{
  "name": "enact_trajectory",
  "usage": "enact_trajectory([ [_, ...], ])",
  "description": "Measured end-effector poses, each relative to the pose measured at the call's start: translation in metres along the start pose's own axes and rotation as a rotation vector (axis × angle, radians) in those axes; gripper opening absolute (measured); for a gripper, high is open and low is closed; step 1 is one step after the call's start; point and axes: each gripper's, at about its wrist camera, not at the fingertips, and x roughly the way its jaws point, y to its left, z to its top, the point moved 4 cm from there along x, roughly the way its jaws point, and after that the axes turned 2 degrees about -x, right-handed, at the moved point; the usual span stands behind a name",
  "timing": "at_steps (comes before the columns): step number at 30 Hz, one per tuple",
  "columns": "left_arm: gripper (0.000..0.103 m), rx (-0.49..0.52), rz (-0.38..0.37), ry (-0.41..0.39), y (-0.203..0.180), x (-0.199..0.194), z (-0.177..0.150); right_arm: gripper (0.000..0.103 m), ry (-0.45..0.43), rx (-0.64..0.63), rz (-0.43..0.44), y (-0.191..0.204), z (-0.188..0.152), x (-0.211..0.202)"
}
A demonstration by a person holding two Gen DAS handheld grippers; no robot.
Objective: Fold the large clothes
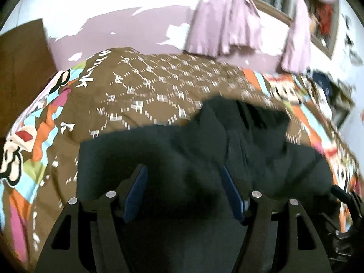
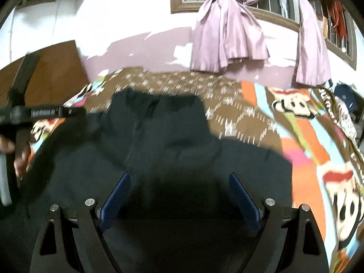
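Currently, left wrist view: left gripper [image 1: 183, 188] spread wide, gripping nothing, above the dark, crumpled garment [image 1: 204, 145] lying near the front edge of the brown patterned bedspread [image 1: 141, 84]. Lilac curtains [image 1: 225, 22] hang behind. Right wrist view: right gripper [image 2: 179, 191] also wide, nothing between the fingers, over the same garment [image 2: 159, 136]; bedspread [image 2: 238, 104] around it; left gripper [image 2: 45, 113] at the left.

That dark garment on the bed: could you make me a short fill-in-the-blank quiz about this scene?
1. The dark garment lies on a bedspread that is mostly ____ with white marks.
2. The curtains behind the bed are ____ in colour.
3. Both the left gripper and right gripper have their blue-padded fingers ____.

Missing words: brown; purple; open
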Motion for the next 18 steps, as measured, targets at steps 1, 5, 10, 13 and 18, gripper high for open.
enact_trajectory([
  [1, 0.061, -0.024, -0.005, -0.015, 0.004, 0.005, 0.009, 0.087, 0.006, 0.001, -0.016, -0.004, 0.012, 0.010],
  [5, 0.061, -0.109, -0.046, -0.038, 0.015, 0.031, 0.035, 0.077, 0.006, 0.066, -0.061, -0.026, 0.052, 0.050],
  [10, 0.059, -0.052, -0.077, -0.034, 0.010, 0.053, 0.051, 0.046, 0.056, 0.176, -0.023, -0.043, 0.063, 0.095],
  [13, 0.023, -0.012, -0.115, -0.027, 0.006, 0.059, 0.051, 0.019, 0.062, 0.149, -0.019, -0.037, 0.059, 0.101],
  [18, 0.004, 0.001, -0.159, 0.000, -0.001, 0.059, 0.048, 0.007, 0.065, 0.117, -0.010, -0.032, 0.053, 0.090],
])
